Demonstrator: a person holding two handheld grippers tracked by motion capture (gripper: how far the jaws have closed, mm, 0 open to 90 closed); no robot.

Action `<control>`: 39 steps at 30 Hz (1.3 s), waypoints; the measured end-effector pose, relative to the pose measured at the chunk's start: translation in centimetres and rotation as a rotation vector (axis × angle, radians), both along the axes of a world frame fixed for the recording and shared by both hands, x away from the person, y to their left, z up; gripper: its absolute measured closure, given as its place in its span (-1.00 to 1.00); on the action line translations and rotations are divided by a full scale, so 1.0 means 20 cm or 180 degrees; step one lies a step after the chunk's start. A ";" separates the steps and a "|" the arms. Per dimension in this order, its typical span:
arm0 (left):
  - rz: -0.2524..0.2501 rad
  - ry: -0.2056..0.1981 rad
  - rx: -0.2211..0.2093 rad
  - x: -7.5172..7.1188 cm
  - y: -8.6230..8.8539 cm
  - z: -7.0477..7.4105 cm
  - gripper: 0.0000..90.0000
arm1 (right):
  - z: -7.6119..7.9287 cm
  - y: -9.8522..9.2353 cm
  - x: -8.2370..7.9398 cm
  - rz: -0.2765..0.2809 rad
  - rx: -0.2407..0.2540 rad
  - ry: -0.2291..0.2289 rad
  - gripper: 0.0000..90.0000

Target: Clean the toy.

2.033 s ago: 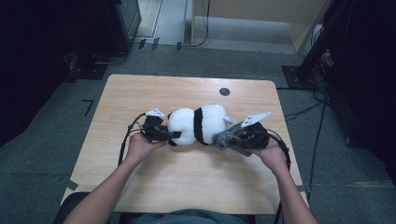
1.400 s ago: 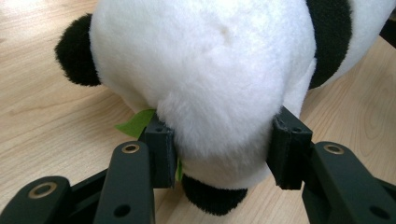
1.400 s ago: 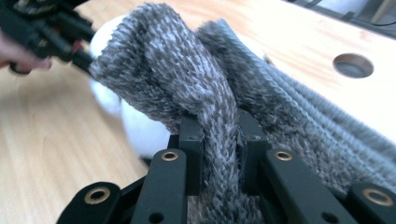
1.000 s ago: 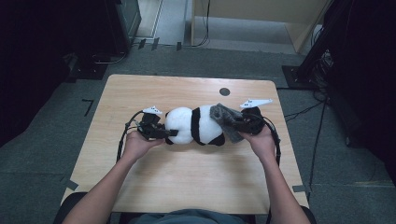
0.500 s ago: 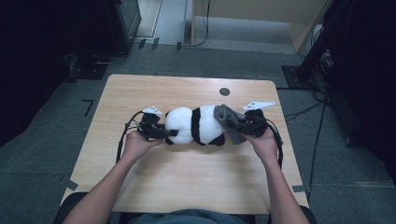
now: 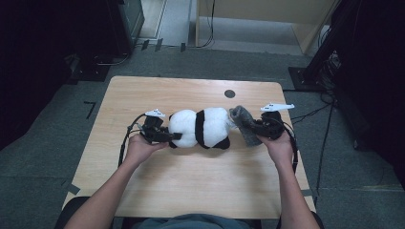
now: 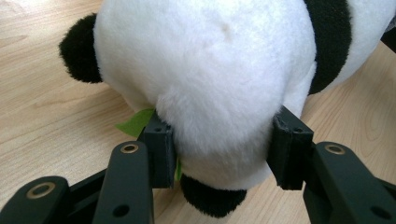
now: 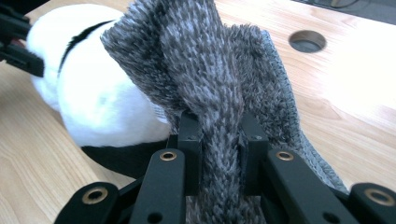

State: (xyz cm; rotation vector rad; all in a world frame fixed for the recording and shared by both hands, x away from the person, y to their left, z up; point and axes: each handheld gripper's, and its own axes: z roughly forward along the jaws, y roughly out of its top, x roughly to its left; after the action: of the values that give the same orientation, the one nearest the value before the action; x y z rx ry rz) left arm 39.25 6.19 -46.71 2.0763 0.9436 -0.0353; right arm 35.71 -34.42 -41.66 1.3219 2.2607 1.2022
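Forearms come in from the bottom edge of the high view and spread outward, so your two hands sit at opposite ends of the black-and-white plush panda (image 6: 203, 128) lying on its side in the middle of the light wooden table (image 6: 191, 186). Your left hand (image 6: 138, 148) rests low on the tabletop with its wrist roughly level, and your left gripper (image 6: 168, 135) points across toward the toy. In the left gripper view its jaws are clamped on a white bulge of the panda (image 7: 219, 93), the pads (image 7: 161, 149) sinking into the fur on both sides, with a small green felt leaf (image 7: 135, 122) peeking out beside one pad. Your right hand (image 6: 277, 143) sits near the table's right edge, wrist slightly bent inward, and your right gripper (image 6: 248, 128) faces the panda's other end. Its jaws are pinched tight on a fold of fuzzy grey knitted sock (image 8: 219, 93), which stands up just beside the panda's white body (image 8: 102, 102). A round cable hole (image 6: 229, 93) lies farther back on the table.
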 end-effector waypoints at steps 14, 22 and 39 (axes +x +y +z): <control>0.0057 0.0065 -0.0037 -0.01 -0.01 0.02 0.23 | 0.05 0.09 -0.02 0.0144 0.0107 -0.0096 0.70; 0.0099 0.0094 -0.0065 -0.03 -0.02 0.01 0.18 | 0.00 0.21 0.03 0.0276 0.0041 -0.0003 0.71; -0.0125 -0.0028 -0.0018 -0.01 0.03 0.03 -0.44 | -0.01 0.20 0.08 0.0236 -0.0096 -0.0013 0.71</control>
State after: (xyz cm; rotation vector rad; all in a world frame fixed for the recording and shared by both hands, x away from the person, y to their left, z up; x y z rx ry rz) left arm 39.02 6.87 -46.11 2.0882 0.8965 -0.0493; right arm 37.35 -30.44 -41.92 1.2339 2.3343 1.1885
